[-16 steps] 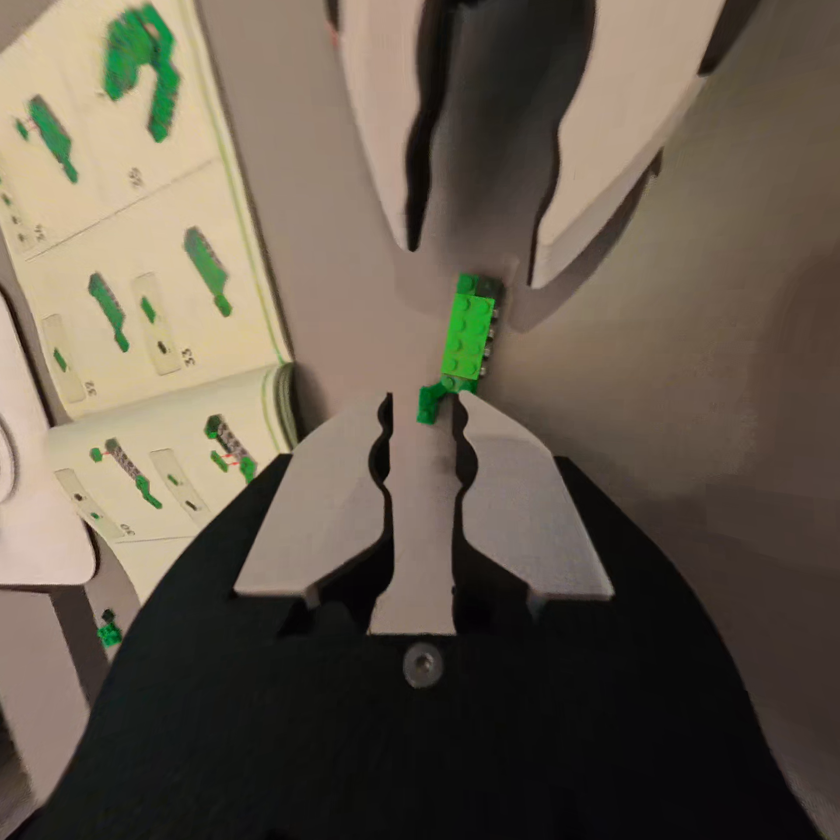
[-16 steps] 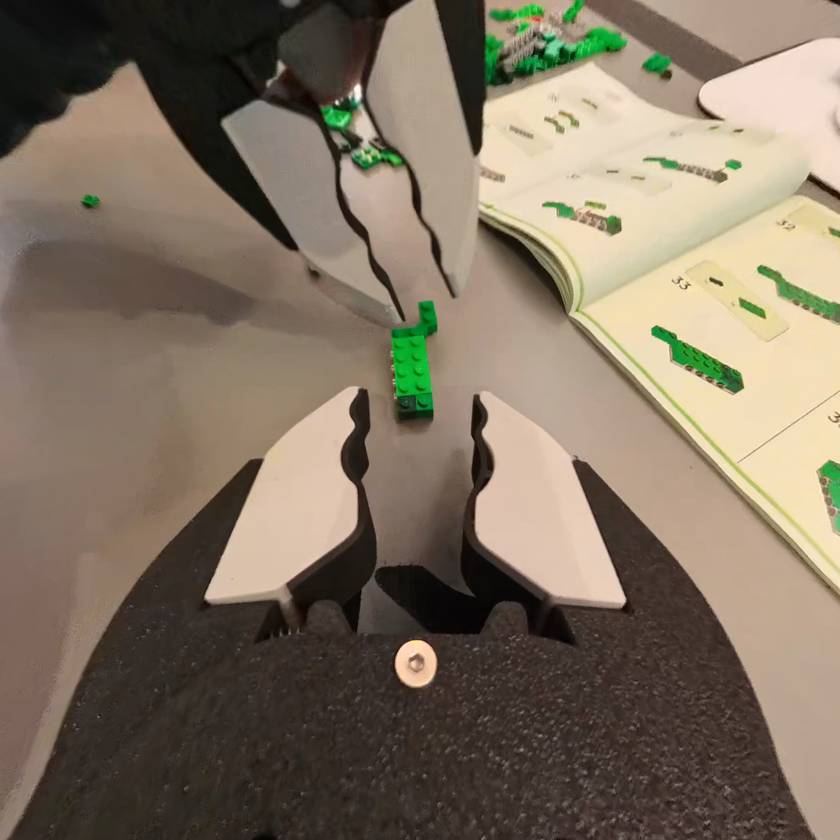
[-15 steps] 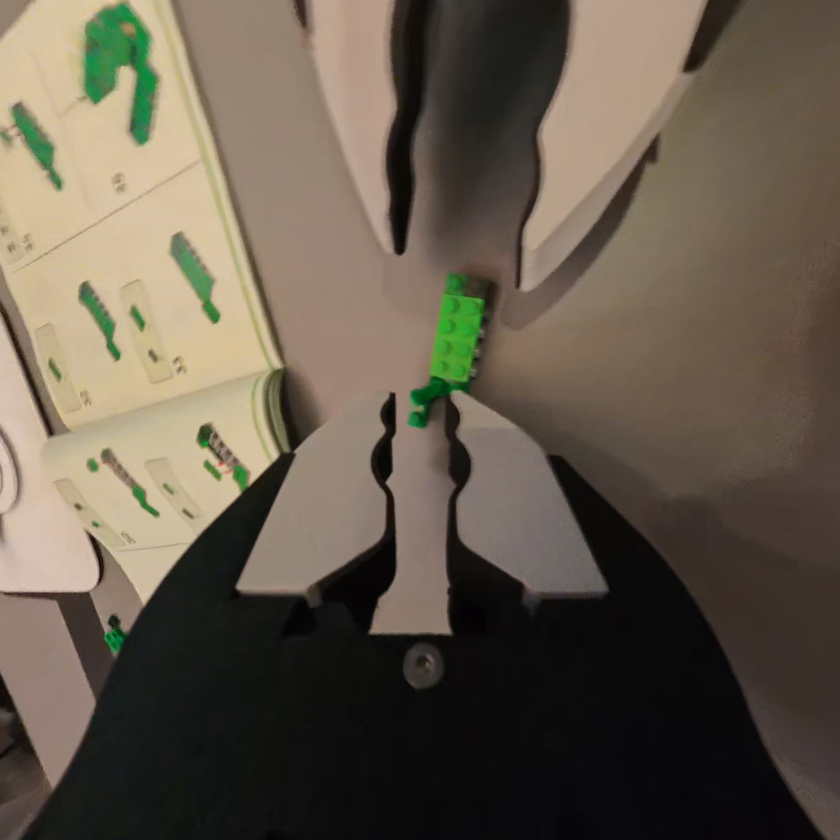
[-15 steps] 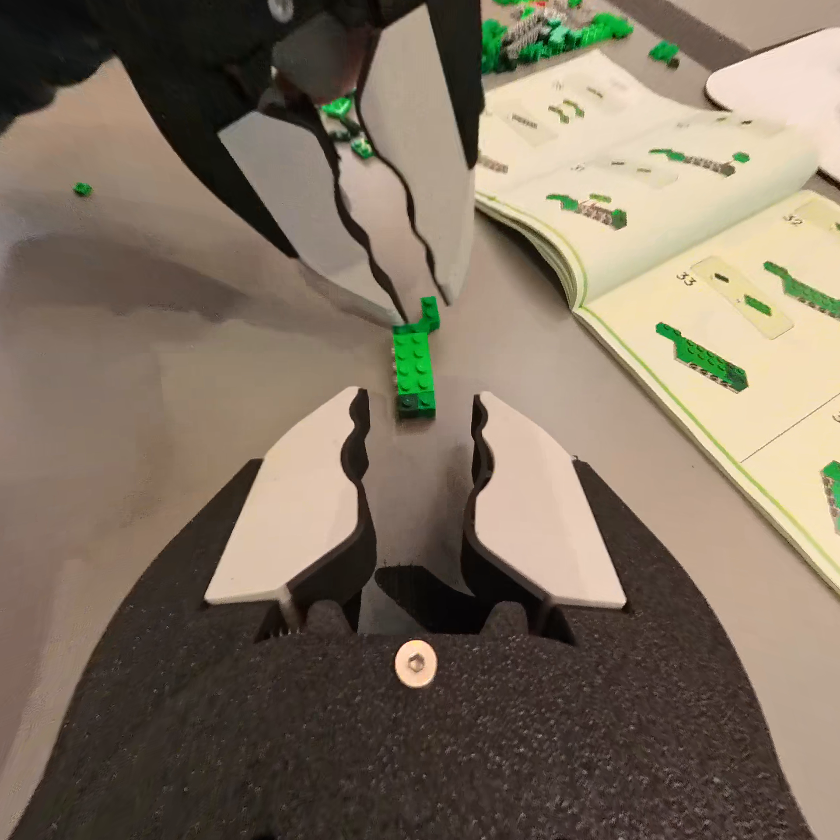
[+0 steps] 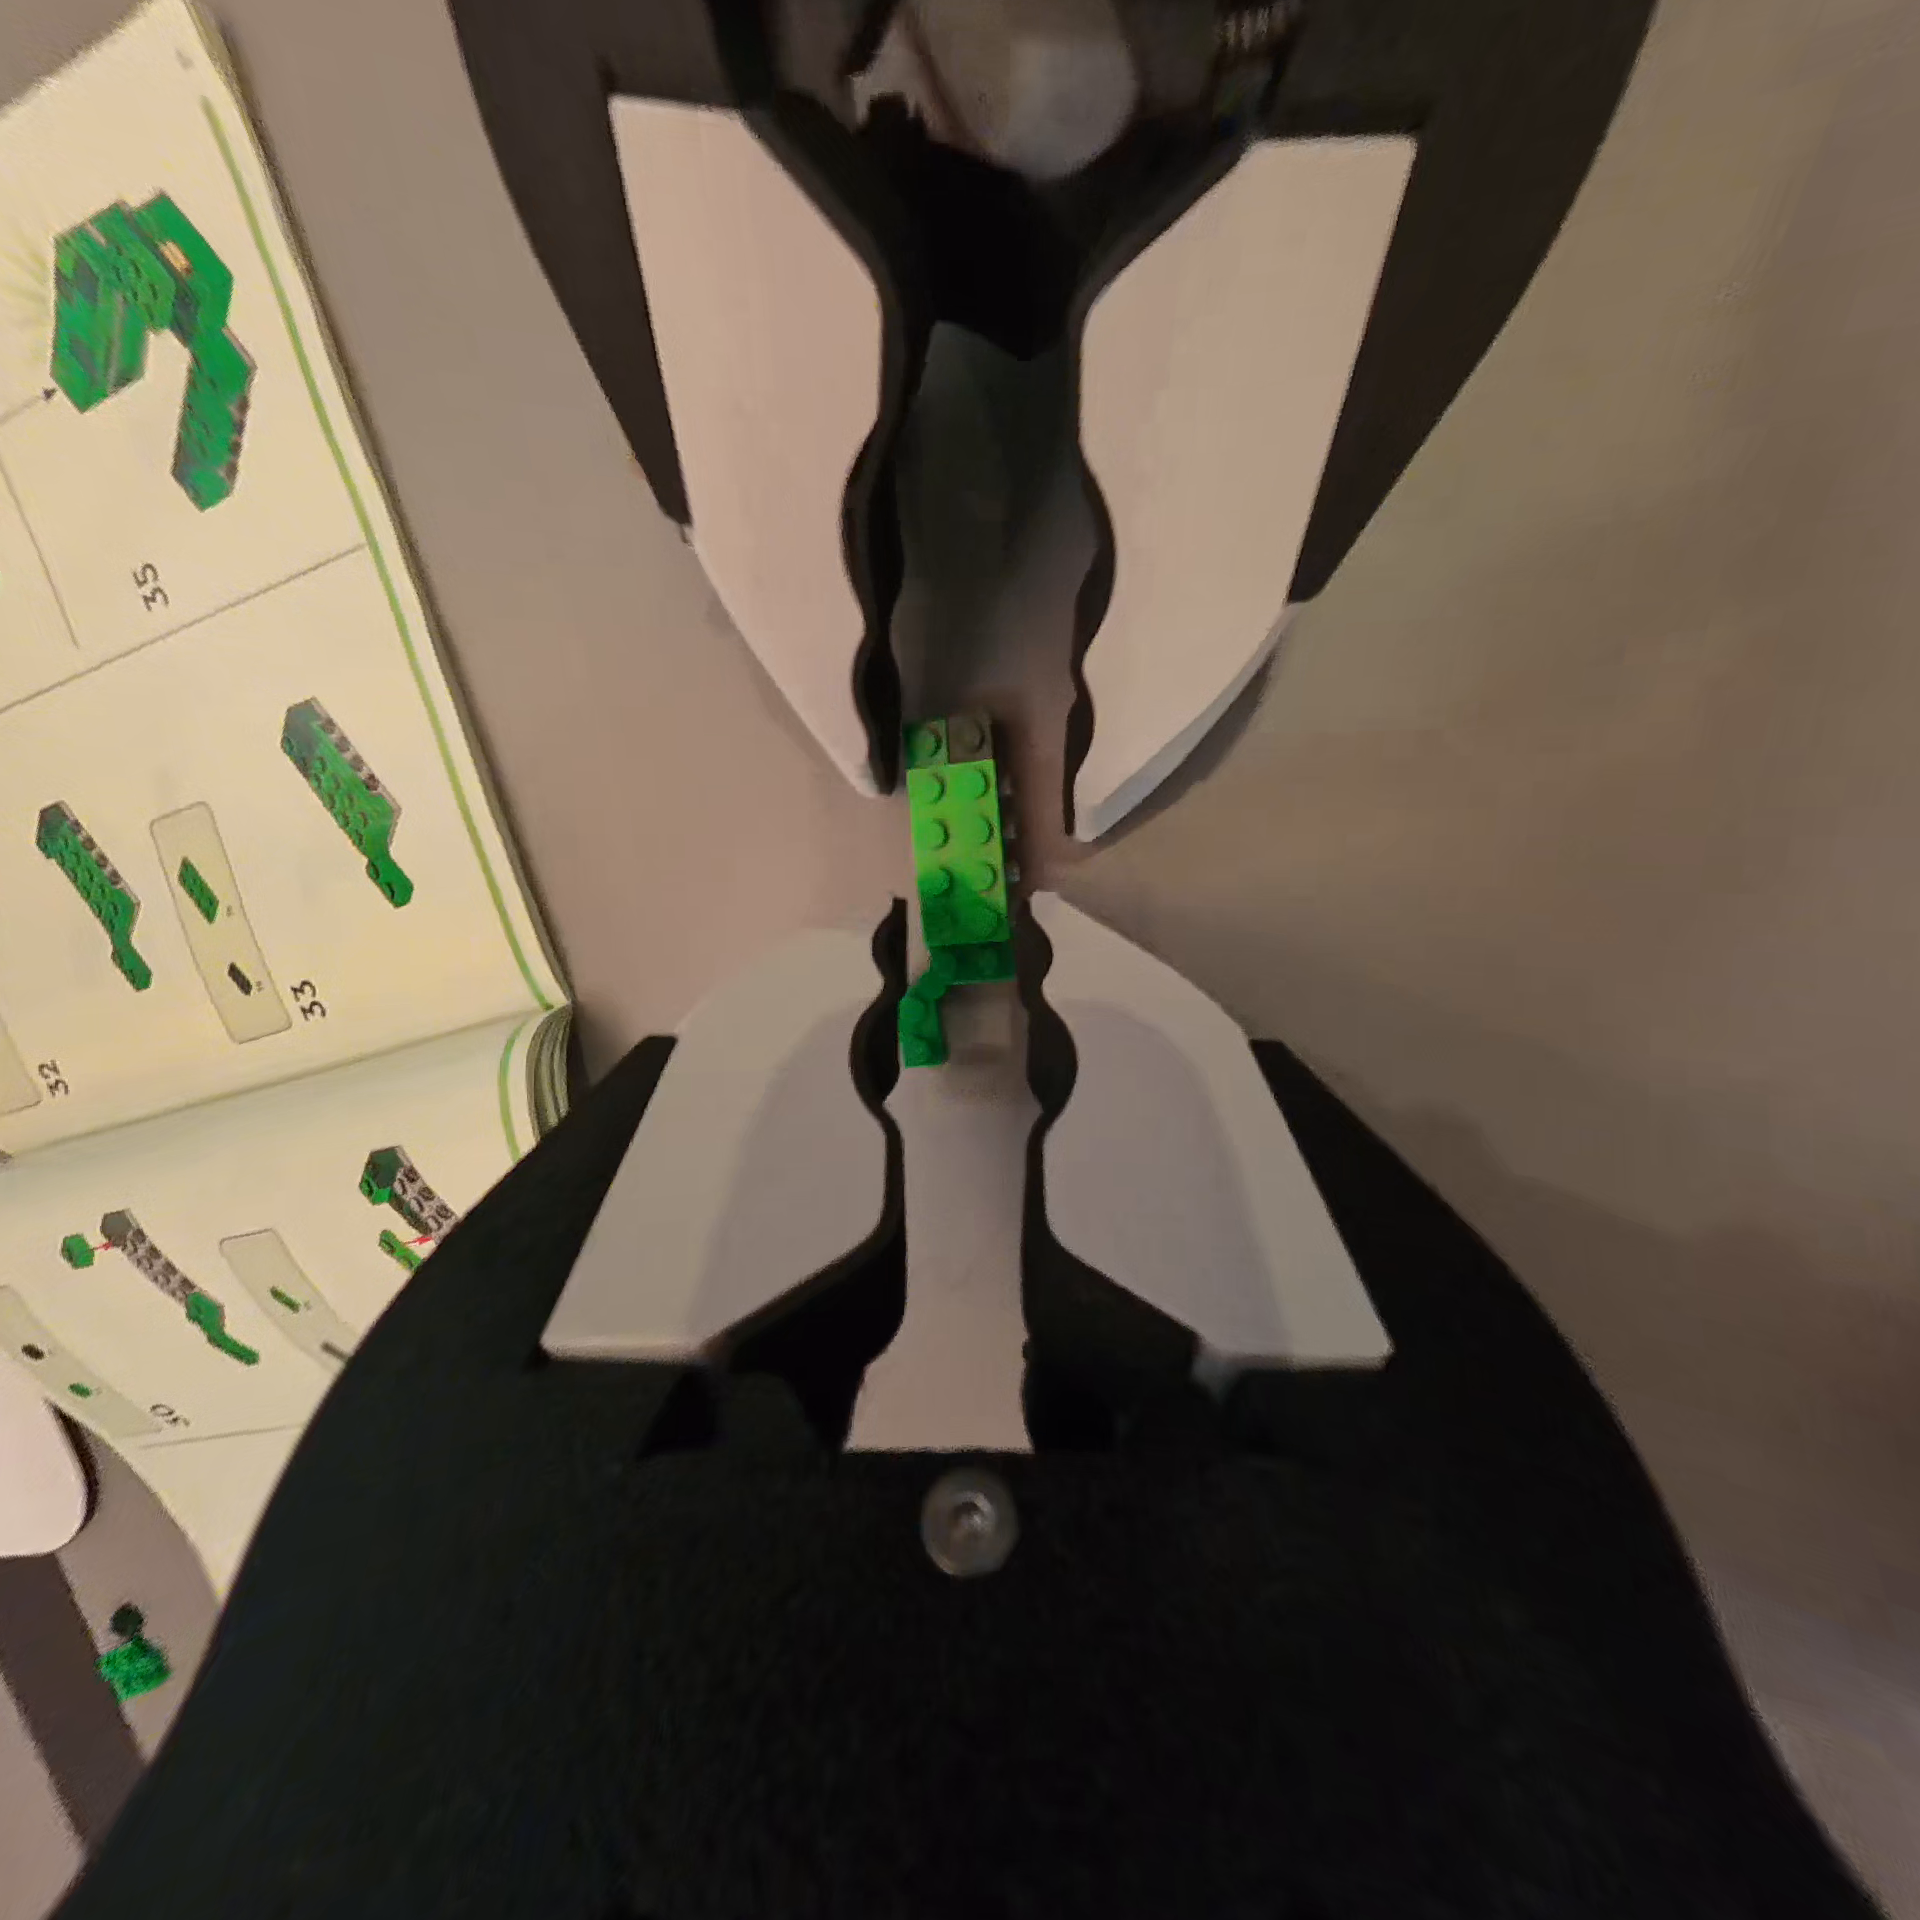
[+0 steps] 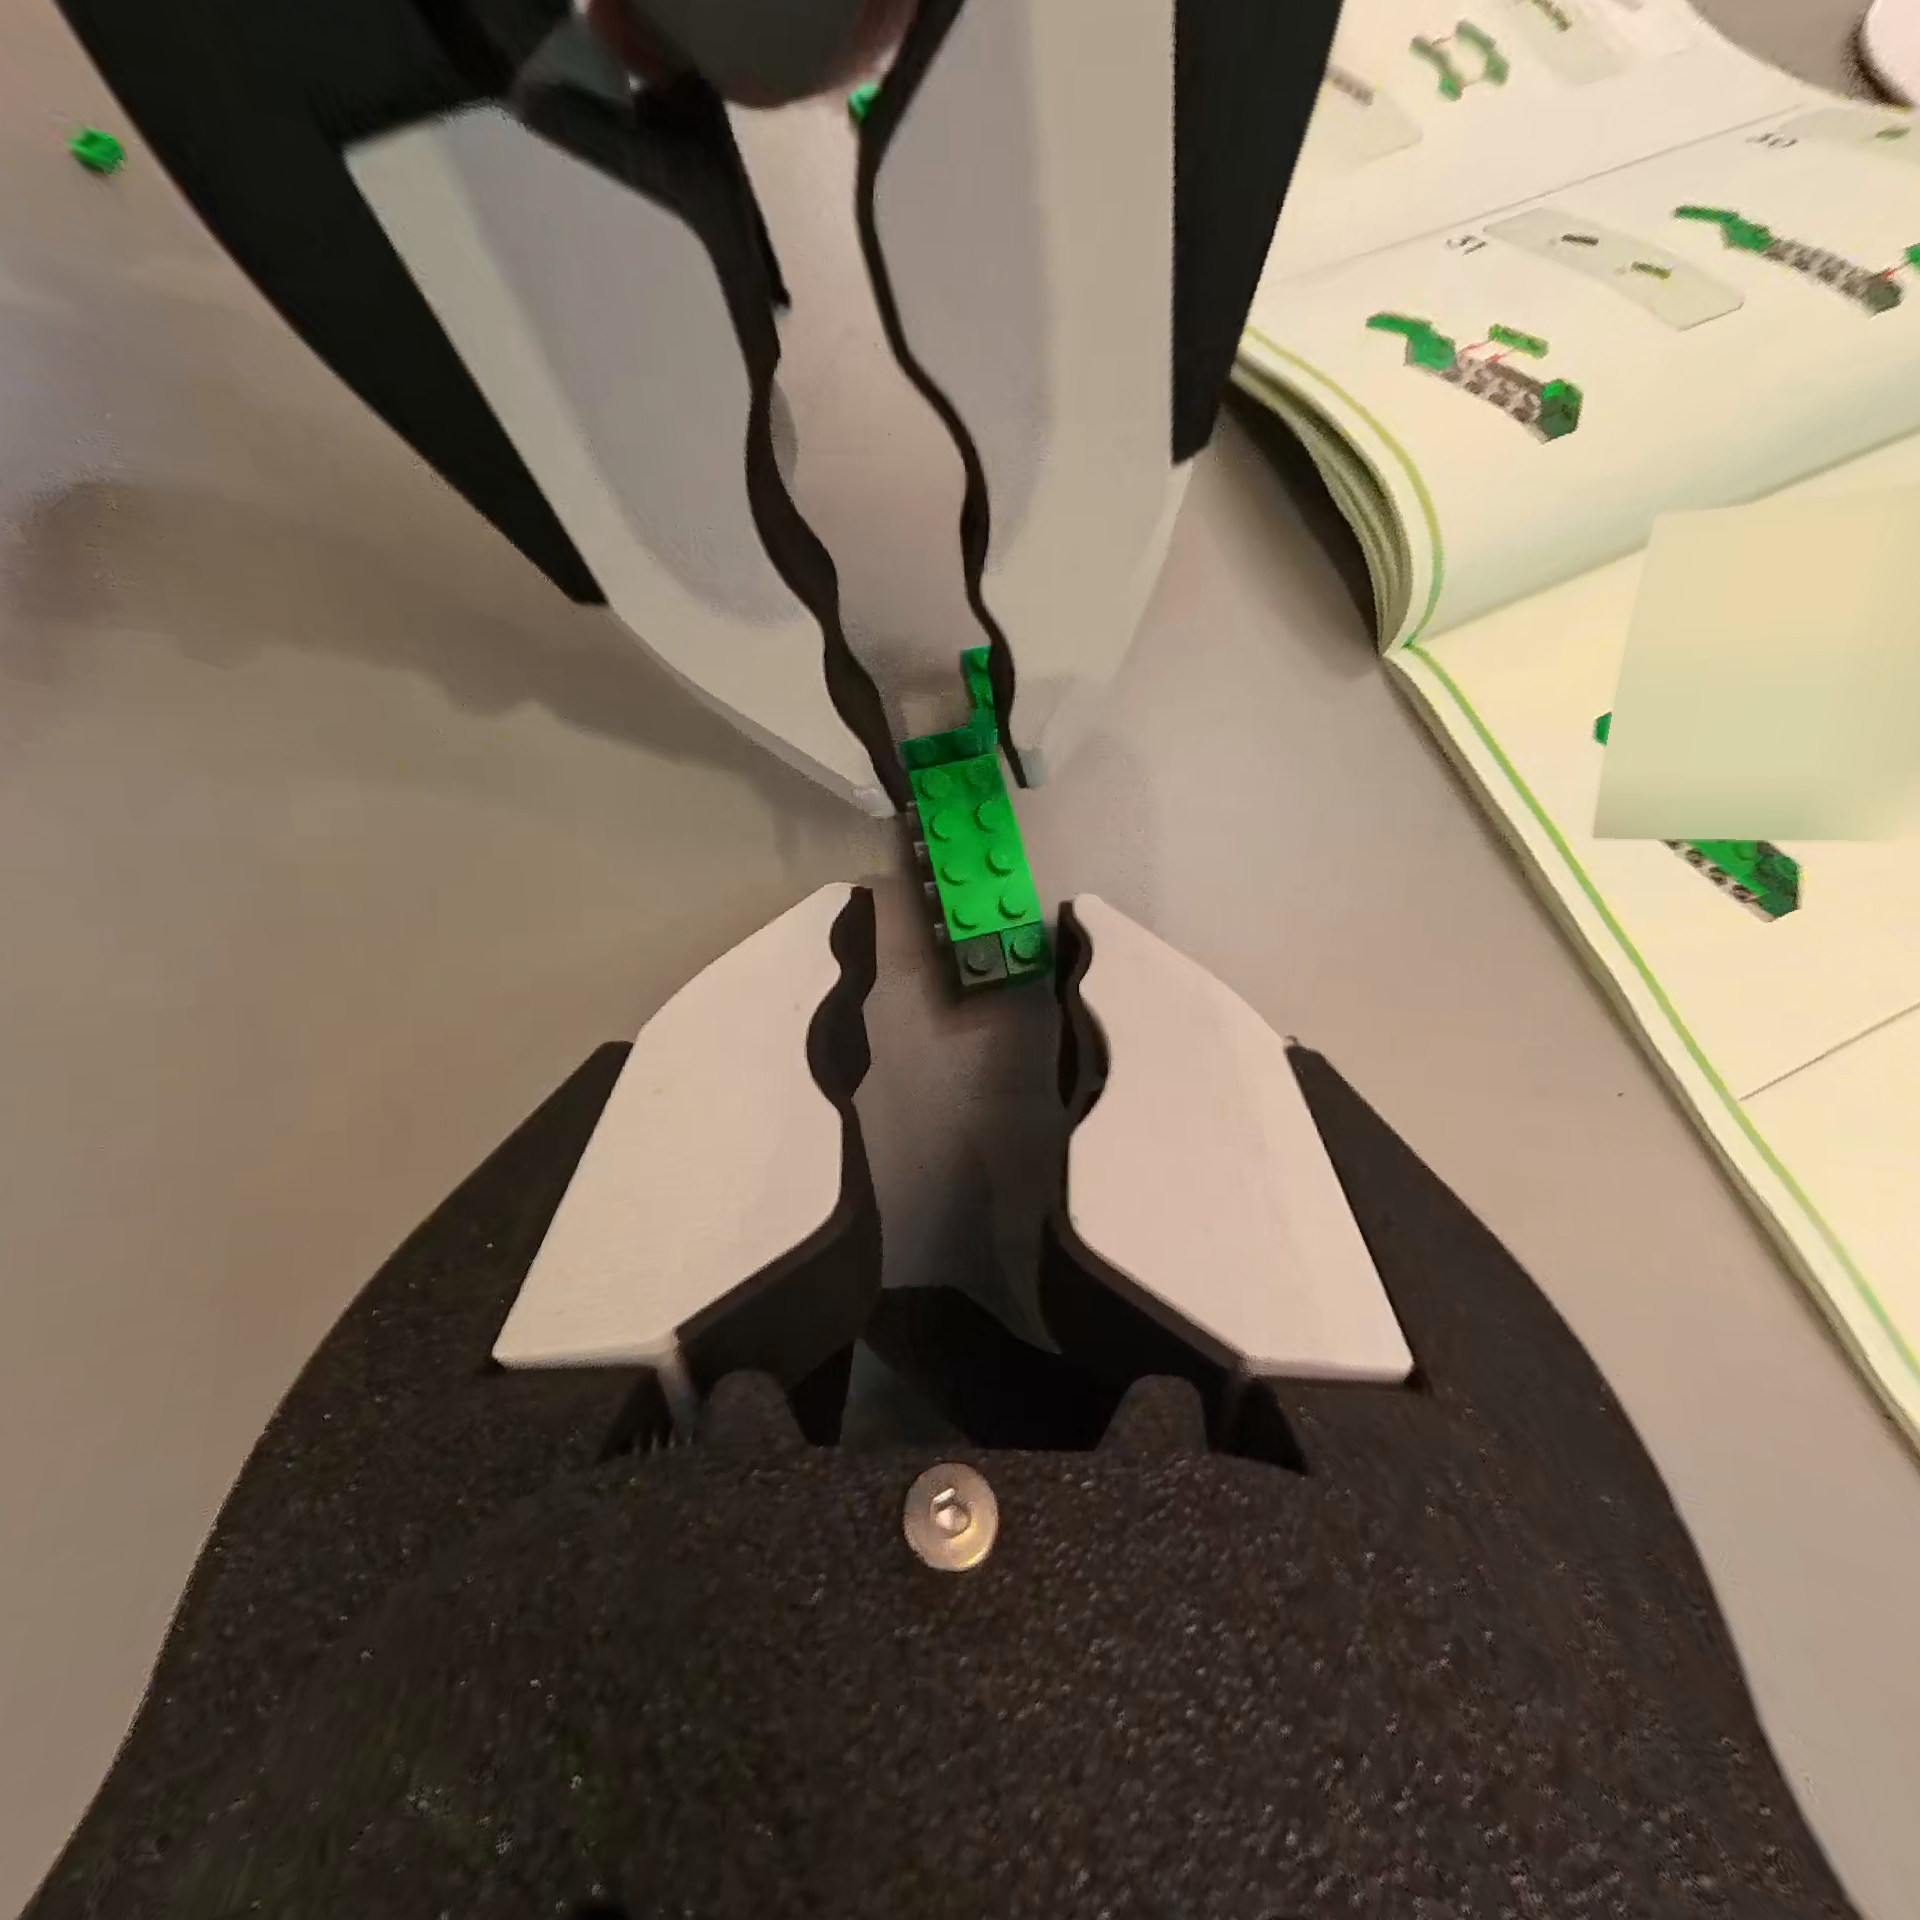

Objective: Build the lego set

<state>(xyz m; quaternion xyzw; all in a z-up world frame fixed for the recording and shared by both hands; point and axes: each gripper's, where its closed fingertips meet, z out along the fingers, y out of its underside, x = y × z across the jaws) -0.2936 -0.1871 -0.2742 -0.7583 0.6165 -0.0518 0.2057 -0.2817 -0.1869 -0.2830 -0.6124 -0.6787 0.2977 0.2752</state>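
A small green lego assembly (image 5: 961,842) with a grey underside and a hooked end lies flat on the grey table; it also shows in the right wrist view (image 6: 977,852). My left gripper (image 5: 966,914) is narrowly open and straddles the hooked end, its fingers close beside the bricks. It appears at the top of the right wrist view (image 6: 951,790). My right gripper (image 6: 961,899) is open, with the assembly's square end just between its fingertips. It faces the left gripper from the top of the left wrist view (image 5: 977,810).
An open instruction booklet (image 5: 260,727) lies beside the assembly, on the right in the right wrist view (image 6: 1558,468). A loose green piece (image 5: 130,1662) sits near the booklet's corner, and another small green piece (image 6: 96,148) lies at the far left. Only a small space, under 4 cm, lies between the two pairs of fingers.
Both grippers have moved in toward the assembly from opposite ends, so each now straddles one end. The right jaws have narrowed a little. The assembly has stayed on the table.
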